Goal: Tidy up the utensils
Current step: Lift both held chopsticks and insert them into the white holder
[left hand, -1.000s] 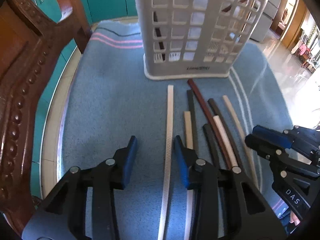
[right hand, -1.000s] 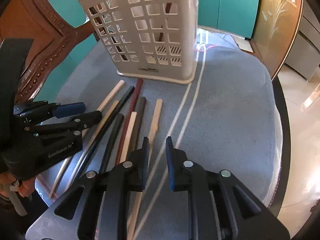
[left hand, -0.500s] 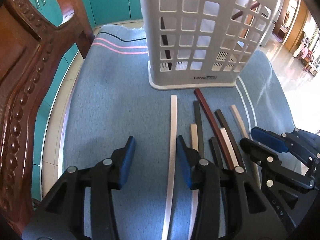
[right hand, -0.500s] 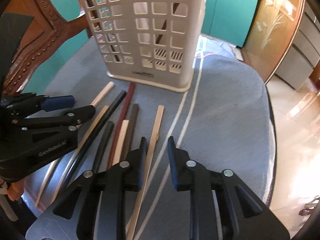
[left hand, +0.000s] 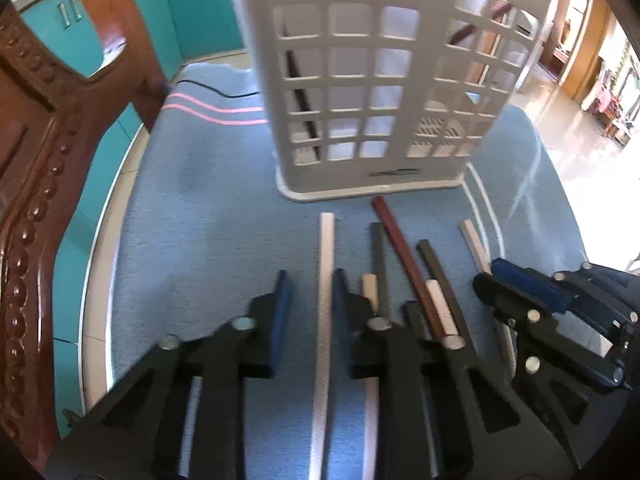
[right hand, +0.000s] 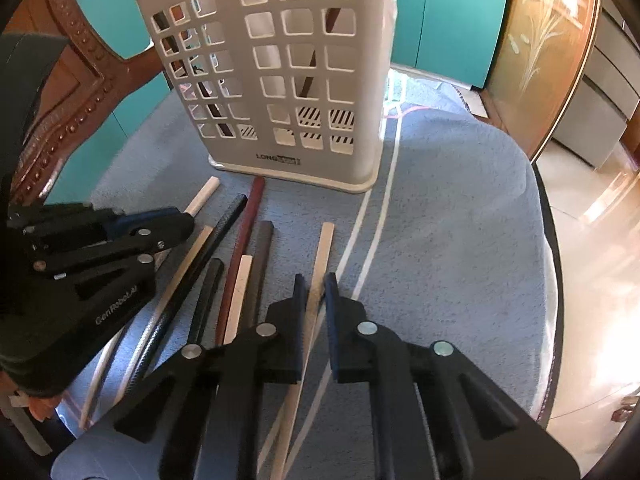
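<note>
Several chopsticks lie side by side on a blue cloth in front of a white lattice basket, also in the right wrist view. The basket holds a few sticks upright. My left gripper is open, its jaws on either side of a white chopstick. My right gripper is open, its jaws close around a light wooden chopstick, the rightmost one. A dark red chopstick and black ones lie between them.
A carved wooden chair back stands close on the left. The round table edge curves on the right, with floor beyond. Teal cabinets are behind.
Both grippers moved forward toward the basket. The left jaws narrowed around the white chopstick. The right gripper shifted so the light wooden chopstick now lies between its jaws.
</note>
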